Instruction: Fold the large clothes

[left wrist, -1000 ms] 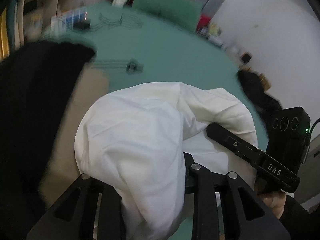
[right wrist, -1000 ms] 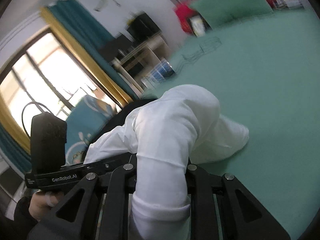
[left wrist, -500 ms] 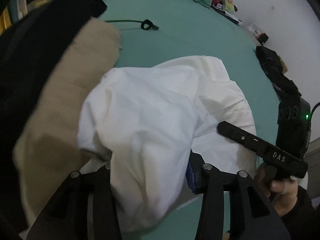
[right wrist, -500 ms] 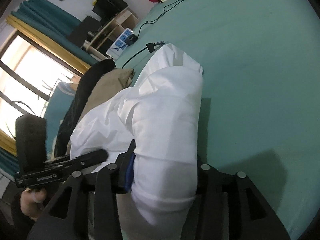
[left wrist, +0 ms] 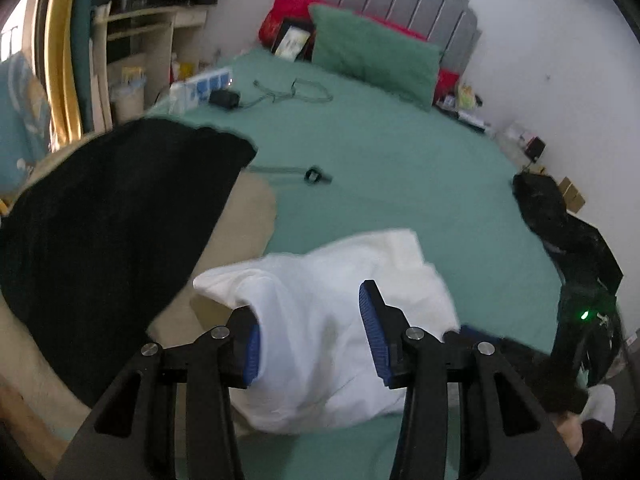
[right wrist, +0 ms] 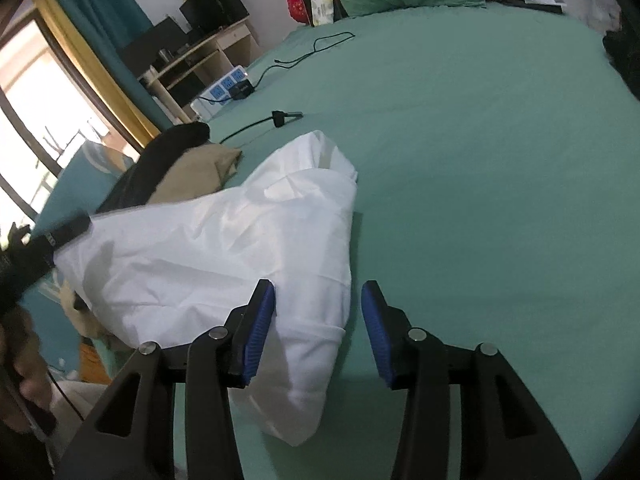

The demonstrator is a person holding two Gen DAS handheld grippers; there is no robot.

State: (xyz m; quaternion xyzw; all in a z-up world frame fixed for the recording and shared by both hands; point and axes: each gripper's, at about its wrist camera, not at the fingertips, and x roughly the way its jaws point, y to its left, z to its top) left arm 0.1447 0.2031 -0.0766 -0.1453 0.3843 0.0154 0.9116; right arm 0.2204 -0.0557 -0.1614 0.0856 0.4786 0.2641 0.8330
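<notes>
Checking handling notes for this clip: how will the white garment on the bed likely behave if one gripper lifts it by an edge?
The white garment lies crumpled in soft folds, so it would probably drape and sag rather than hold shape. It looks thin, likely light. Lifted at one edge, the loose fold would probably fall open on the green bedsheet.

I count one white garment (right wrist: 224, 248), one black garment (left wrist: 108, 216), one tan garment (right wrist: 192, 174), one green pillow (left wrist: 372, 60).

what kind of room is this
Most likely a bedroom: the white garment lies on a wide bed with a green sheet, a green pillow leans against a grey padded headboard, and a wooden desk stands beside the bed.
</notes>
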